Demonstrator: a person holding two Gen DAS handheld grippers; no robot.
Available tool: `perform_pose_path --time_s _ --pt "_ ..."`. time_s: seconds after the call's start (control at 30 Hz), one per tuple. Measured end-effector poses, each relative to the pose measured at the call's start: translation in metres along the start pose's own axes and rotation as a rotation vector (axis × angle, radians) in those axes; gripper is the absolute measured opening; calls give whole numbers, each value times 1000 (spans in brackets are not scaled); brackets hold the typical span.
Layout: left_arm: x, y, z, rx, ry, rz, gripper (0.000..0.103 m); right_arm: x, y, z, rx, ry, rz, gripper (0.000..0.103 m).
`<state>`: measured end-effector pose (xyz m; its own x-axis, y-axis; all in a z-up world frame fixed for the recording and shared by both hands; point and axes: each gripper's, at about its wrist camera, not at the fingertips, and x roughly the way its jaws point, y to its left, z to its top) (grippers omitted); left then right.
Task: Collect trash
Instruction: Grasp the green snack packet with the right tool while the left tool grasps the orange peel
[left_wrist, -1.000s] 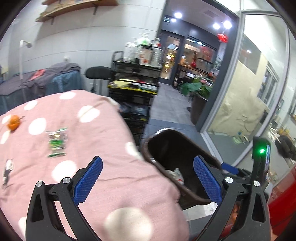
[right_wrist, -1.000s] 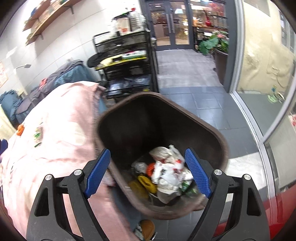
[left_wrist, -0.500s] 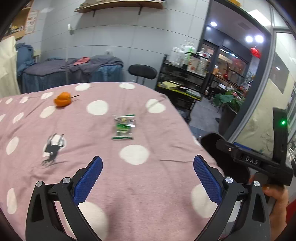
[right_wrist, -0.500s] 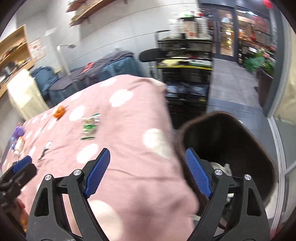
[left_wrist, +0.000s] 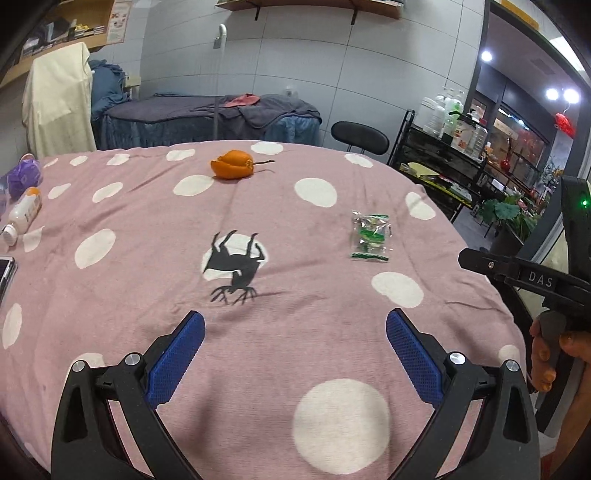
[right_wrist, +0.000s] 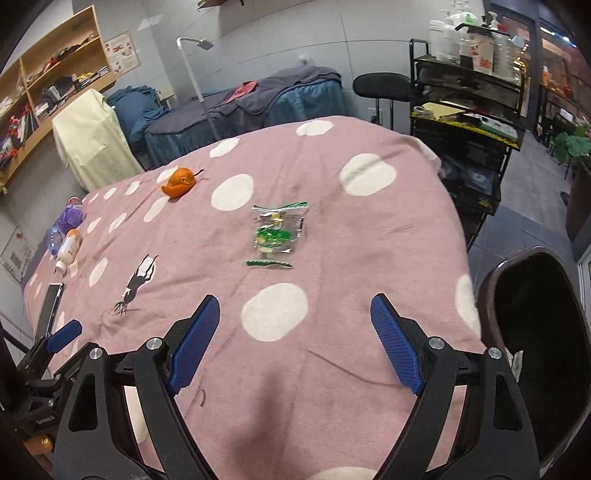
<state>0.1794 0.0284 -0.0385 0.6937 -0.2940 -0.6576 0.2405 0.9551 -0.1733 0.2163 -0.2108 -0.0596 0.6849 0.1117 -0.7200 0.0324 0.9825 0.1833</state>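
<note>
In the left wrist view the left tongs (left_wrist: 295, 354) hang spread wide over the pink polka-dot cloth (left_wrist: 317, 236) on the table, nothing between the blue pads (left_wrist: 177, 363). Straight ahead of them, near, lies a flat black scrap with thin prongs (left_wrist: 234, 267) on a white dot. Ahead and to the right lies a clear wrapper with green print (left_wrist: 370, 236), apart from the scrap. Far ahead, near the cloth's back edge, sits an orange peel (left_wrist: 232, 168) with a dark stem beside it. Off to the far left are a purple object (left_wrist: 22, 177), a small white bottle with an orange band (left_wrist: 22, 216) lying on its side, and the edge of a phone (left_wrist: 6, 273). At the right border the right tongs (left_wrist: 517, 275) show from the side, held by a hand (left_wrist: 550, 354); their spread cannot be told from here. In the right wrist view the right tongs (right_wrist: 293, 341) are likewise spread wide and hold nothing. The wrapper (right_wrist: 277, 232) lies ahead of them, roughly centred between the fingers; the scrap (right_wrist: 136, 284) lies ahead to the left, and the peel (right_wrist: 179, 181) further ahead on the left. Just right of the tongs, beside the cloth's edge, stands a dark brown bin (right_wrist: 535, 347), its inside mostly in shadow. A blue pad of the left tongs (right_wrist: 64, 334) peeks in at the lower left.
</note>
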Motion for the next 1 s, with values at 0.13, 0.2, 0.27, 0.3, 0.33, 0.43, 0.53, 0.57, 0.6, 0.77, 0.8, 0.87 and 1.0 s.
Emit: perform_pose_path --time_s 0.13,0.2,0.27,0.3,0.33,0.43,0.53,0.57,0.6,0.77,0.8,0.87,1.0 --pt "1 16 2 33 14 24 97 17 15 10 -14 29 22 83" --pt "2 22 3 42 9 18 97 26 19 15 -18 42 16 83" --pt "8 27 5 48 19 26 97 37 23 20 -24 61 8 83" --pt "11 29 7 52 26 32 97 45 25 23 -31 73 2 83" --pt "13 31 8 56 31 33 97 52 27 26 -34 86 -3 83" --pt "19 35 14 70 37 29 97 78 27 37 -24 142 -22 83" --pt "28 39 24 86 42 41 97 104 27 52 -4 188 -23 83" --pt "32 41 27 90 47 45 97 113 27 56 -2 203 -34 83" --pt "36 43 30 92 53 47 97 124 26 61 7 219 -53 83" --pt "56 52 49 108 70 64 97 160 20 71 50 278 -114 83" --pt "60 54 52 107 74 67 97 165 20 72 42 283 -131 83" --pt "73 58 62 107 86 67 97 170 26 73 5 272 -160 83" --pt "100 65 87 105 89 96 97 172 31 73 -26 258 -163 51"
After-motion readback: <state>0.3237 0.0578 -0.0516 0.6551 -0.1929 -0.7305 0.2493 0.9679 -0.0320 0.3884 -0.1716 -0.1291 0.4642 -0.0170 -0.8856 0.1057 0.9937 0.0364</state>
